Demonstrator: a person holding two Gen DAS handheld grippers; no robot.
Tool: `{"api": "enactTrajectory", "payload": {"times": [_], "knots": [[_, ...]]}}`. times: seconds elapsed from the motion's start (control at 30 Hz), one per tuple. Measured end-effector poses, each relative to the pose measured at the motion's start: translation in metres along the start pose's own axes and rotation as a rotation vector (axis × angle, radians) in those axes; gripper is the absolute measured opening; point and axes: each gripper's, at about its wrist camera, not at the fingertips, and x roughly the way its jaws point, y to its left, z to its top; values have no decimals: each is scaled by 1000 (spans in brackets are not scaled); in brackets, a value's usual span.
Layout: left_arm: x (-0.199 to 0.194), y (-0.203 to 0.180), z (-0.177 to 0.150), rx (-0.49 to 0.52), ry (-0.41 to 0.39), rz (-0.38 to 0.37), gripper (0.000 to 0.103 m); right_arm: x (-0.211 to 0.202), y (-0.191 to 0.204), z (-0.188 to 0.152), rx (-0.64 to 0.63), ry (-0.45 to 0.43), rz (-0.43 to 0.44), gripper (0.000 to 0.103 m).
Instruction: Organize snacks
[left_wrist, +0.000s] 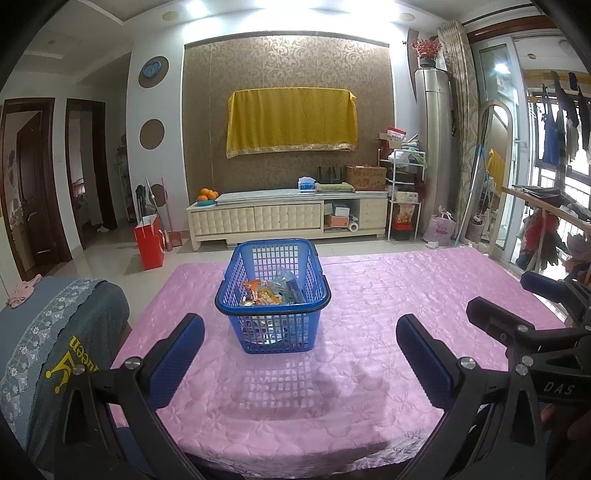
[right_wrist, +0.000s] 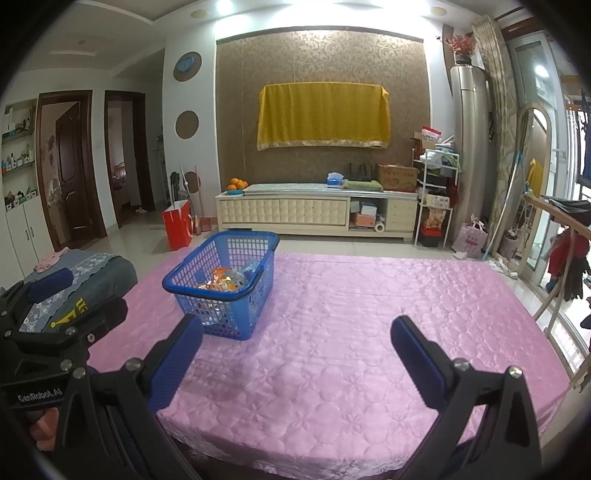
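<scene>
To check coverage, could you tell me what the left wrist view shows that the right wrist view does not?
Only the left wrist view shows hanging laundry at the balcony. Only the right wrist view shows wall shelves beside the doors. Both show the blue basket holding snack packets on the pink tablecloth, with the left gripper and right gripper open and empty.

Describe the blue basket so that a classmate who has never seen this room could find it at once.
Start at the table with the pink quilted cloth that fills the foreground. On it, towards the far left, stands the blue basket, a rectangular plastic one with lattice walls and snack packets inside. It is the only thing standing on the cloth.
</scene>
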Motion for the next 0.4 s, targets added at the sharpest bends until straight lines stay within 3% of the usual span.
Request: {"api": "enactTrajectory", "payload": {"times": [0.4], "knots": [[0, 0, -3, 3, 0, 4, 103, -1, 2, 0, 1, 3, 1, 103]]}}
